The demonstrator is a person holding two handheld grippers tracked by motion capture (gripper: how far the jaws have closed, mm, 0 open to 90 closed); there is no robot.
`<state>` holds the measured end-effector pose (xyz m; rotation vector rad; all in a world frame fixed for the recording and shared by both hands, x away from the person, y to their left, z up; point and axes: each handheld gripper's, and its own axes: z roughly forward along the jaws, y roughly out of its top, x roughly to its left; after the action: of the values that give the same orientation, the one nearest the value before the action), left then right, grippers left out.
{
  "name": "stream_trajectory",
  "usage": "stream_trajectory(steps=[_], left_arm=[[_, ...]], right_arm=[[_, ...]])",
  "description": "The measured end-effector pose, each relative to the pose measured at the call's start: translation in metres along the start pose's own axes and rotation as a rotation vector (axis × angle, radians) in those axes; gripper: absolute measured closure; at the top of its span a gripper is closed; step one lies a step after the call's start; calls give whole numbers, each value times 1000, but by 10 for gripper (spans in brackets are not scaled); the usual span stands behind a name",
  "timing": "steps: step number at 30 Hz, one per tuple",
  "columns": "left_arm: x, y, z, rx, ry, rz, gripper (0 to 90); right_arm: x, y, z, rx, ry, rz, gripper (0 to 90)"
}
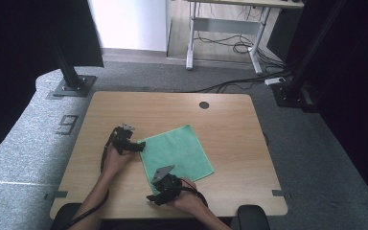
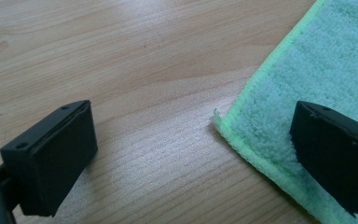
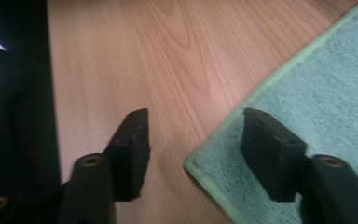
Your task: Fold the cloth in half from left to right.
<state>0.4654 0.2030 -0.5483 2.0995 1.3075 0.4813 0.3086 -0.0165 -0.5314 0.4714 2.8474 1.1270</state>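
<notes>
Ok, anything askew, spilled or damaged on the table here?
Nothing stands out. The green cloth lies flat, turned at an angle to the table edges, with an open tool at each of two corners: left tool, right tool.

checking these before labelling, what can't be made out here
- High view: the jaws of the left gripper and right gripper are too small and dark to read.
- Left gripper view: one jaw covers part of the cloth, and the frame edge cuts the cloth off.
- Right gripper view: blurred; whether the jaw over the cloth touches it is unclear.
- High view: the right gripper hides the cloth's near corner.
</notes>
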Motion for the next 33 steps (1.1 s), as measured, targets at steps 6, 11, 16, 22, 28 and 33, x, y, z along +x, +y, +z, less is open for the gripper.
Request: stream_trajectory(steps=[6,11,16,22,28,33], left_arm=[[1,0,0,0,-3,3,9],[3,2,1,-13,-10,12,49],[1,1,-1,-39,-36,38,144],[-6,-1,-6,-58,-88,82,455],[-11,0,-10,-34,-135,104,794],[-10,0,-13,-24,-114,104,849]], right_arm=[[0,-4,2,33,-47,-28,581],[-2,-4,2,28,-73,-8,677],[-3,-4,1,31,-89,8,772],[-6,-3,1,39,-91,24,852],[-6,0,5,29,-67,34,857],[-4,8,12,30,-32,30,860]])
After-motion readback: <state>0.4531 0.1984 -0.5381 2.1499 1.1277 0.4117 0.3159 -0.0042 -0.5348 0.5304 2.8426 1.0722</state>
